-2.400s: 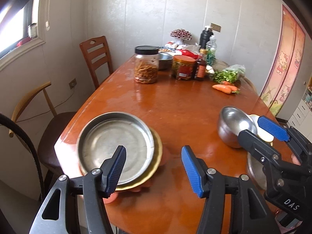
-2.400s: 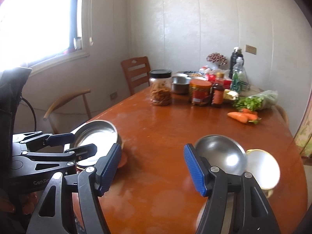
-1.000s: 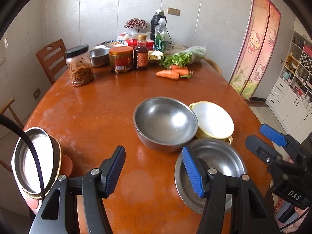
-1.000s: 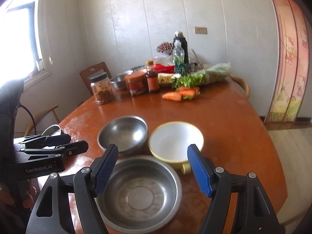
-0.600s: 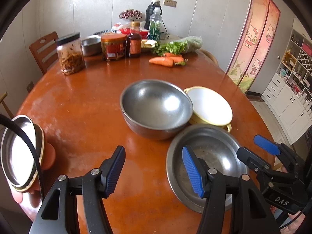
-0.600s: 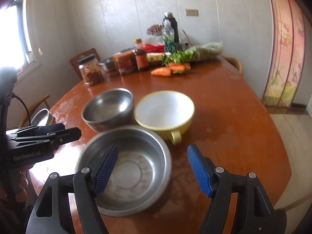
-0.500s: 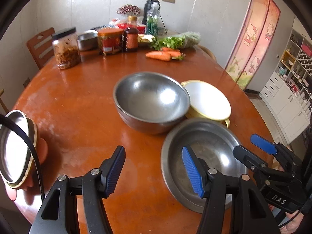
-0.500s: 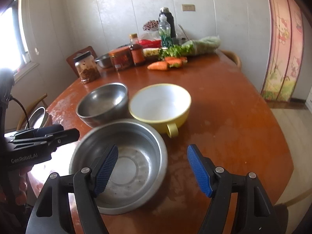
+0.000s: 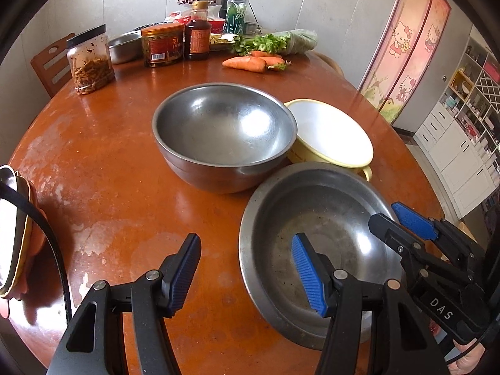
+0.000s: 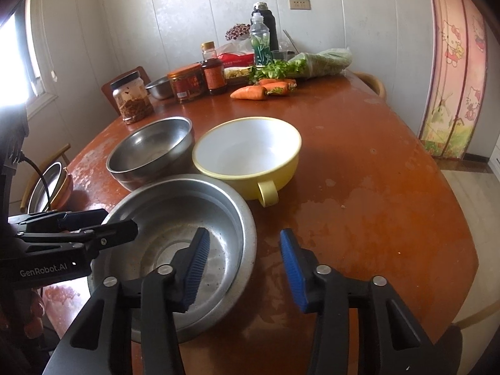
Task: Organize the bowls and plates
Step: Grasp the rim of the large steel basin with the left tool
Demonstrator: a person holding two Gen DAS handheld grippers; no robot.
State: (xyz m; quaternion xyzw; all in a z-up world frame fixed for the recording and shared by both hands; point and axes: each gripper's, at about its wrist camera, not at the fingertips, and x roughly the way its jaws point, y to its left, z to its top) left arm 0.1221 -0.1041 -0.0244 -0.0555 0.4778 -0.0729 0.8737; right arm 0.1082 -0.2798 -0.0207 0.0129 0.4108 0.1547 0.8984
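Observation:
A wide shallow steel basin (image 9: 315, 237) (image 10: 178, 243) sits at the near edge of the brown table. A deep steel bowl (image 9: 223, 134) (image 10: 150, 153) and a yellow bowl with a white inside (image 9: 331, 137) (image 10: 247, 156) stand just behind it. My left gripper (image 9: 247, 268) is open, its jaws either side of the basin's left rim. My right gripper (image 10: 243, 259) is open, its jaws either side of the basin's right rim. A stack of plates (image 9: 12, 228) (image 10: 47, 187) sits at the table's far left edge.
At the back stand a jar (image 9: 90, 59), a red tin (image 9: 162, 45), a sauce bottle (image 9: 197, 31), bottles, greens and carrots (image 9: 253, 61). A wooden chair (image 9: 51, 62) stands at the left. The table edge curves close in front.
Both grippers have swung from the plate stack at the left to the bowls and moved closer. They now straddle the steel basin's rim from either side.

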